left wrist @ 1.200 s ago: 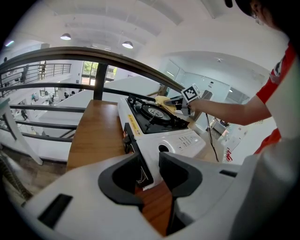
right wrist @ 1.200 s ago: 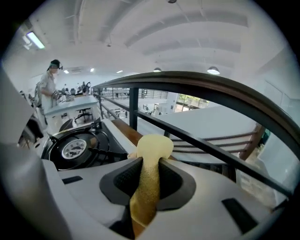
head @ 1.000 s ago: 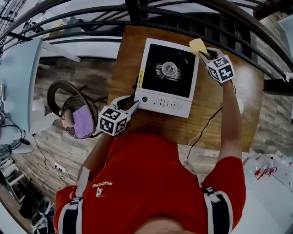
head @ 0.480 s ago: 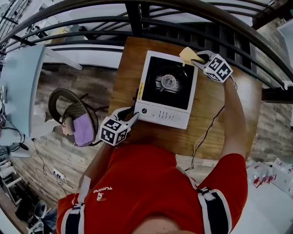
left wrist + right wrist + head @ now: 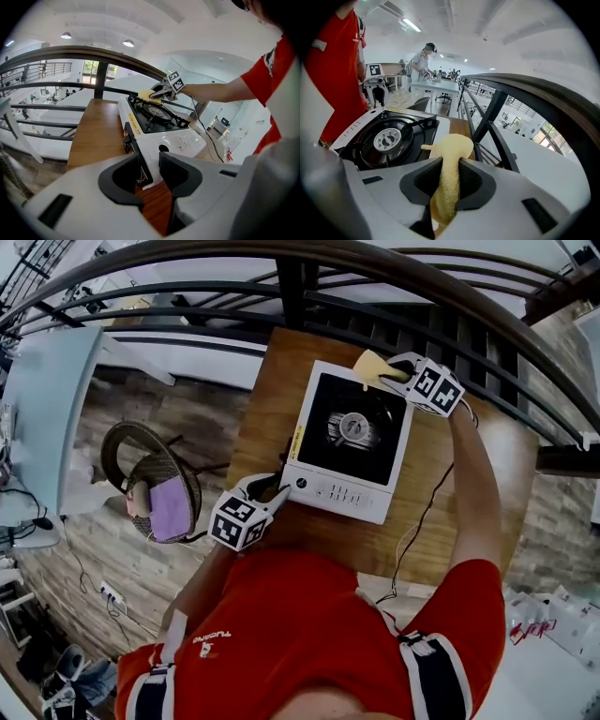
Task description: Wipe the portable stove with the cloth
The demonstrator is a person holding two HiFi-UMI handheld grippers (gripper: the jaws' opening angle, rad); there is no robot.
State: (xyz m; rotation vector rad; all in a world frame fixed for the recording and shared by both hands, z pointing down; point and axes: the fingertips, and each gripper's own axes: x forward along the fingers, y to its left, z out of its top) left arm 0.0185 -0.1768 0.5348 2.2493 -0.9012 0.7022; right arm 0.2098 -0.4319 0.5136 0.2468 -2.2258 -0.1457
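Sitting on the wooden desk (image 5: 450, 493), the portable stove (image 5: 323, 390) is turned a little askew, its long axis running near to far; its white control panel (image 5: 337, 493) faces the person at the near end and its burner (image 5: 353, 427) faces up. The right tongs (image 5: 392, 377) are over the stove's far right corner, closed tight on the yellow cloth (image 5: 372, 365). The cloth comes out lengthwise from between the jaws and ends in a bunched lump that points left and far, above the stove's far rim; the right gripper view does not show whether it touches the stove. The left tongs (image 5: 278, 491) are low at the stove's near left corner, jaws only a narrow gap apart, with bare desk showing between them and the stove's corner right at their tips. Whether they pinch that corner or only rest against it is hard to make out. In the left gripper view the left jaw hides the lower part of the stove's left side. From the head view the person's red shirt (image 5: 300, 624) cuts off the desk's near edge, and a dark railing (image 5: 300, 292) crosses over its far edge
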